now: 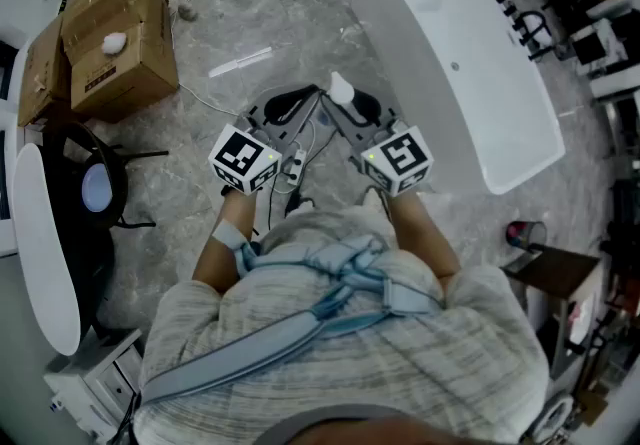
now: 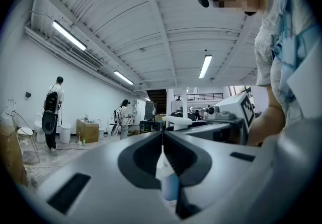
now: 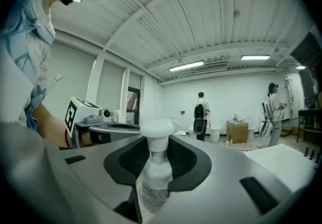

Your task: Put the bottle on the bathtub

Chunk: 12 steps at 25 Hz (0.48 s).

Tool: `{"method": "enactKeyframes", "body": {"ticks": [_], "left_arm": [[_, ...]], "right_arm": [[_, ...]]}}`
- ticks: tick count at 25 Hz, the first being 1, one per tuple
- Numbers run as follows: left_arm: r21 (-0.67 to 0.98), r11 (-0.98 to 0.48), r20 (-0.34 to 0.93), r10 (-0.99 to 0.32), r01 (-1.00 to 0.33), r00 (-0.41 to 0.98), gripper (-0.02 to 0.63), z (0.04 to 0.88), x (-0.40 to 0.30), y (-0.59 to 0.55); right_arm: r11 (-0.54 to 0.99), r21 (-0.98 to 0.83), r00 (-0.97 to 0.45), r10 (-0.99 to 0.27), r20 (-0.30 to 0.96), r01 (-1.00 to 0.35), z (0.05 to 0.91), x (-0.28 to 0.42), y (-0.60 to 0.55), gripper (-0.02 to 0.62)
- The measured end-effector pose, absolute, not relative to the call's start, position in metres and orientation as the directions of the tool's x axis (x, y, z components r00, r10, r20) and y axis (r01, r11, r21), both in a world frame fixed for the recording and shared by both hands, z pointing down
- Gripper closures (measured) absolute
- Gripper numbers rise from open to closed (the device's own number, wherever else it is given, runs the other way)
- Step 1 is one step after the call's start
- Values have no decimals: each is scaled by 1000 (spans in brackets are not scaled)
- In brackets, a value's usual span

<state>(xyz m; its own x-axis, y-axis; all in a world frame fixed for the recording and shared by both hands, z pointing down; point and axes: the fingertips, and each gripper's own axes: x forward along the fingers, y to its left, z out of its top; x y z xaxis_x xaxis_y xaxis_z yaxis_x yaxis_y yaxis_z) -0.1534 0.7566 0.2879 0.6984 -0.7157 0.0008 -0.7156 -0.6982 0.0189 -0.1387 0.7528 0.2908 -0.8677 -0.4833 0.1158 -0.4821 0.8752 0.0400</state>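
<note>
Holding the bottle (image 3: 156, 165) upright, right gripper (image 1: 345, 105) was clamped on it; bathtub (image 1: 470, 83) sat just beyond those jaws, rightward. Left gripper (image 2: 162, 136) closed, farther away.

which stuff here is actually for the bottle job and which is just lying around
For the job: bottle, gripped in the right tongs; bathtub.

Just lying about: box; black tap beside the bathtub; people standing far off.
</note>
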Motion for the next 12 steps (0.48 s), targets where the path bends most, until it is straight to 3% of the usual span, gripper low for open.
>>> {"method": "enactKeyframes", "body": {"ticks": [12], "left_arm": [[24, -696, 2, -718, -718, 696, 600, 290, -156, 758]], "right_arm": [[877, 13, -871, -479, 108, -480, 291, -139, 753, 483]]}}
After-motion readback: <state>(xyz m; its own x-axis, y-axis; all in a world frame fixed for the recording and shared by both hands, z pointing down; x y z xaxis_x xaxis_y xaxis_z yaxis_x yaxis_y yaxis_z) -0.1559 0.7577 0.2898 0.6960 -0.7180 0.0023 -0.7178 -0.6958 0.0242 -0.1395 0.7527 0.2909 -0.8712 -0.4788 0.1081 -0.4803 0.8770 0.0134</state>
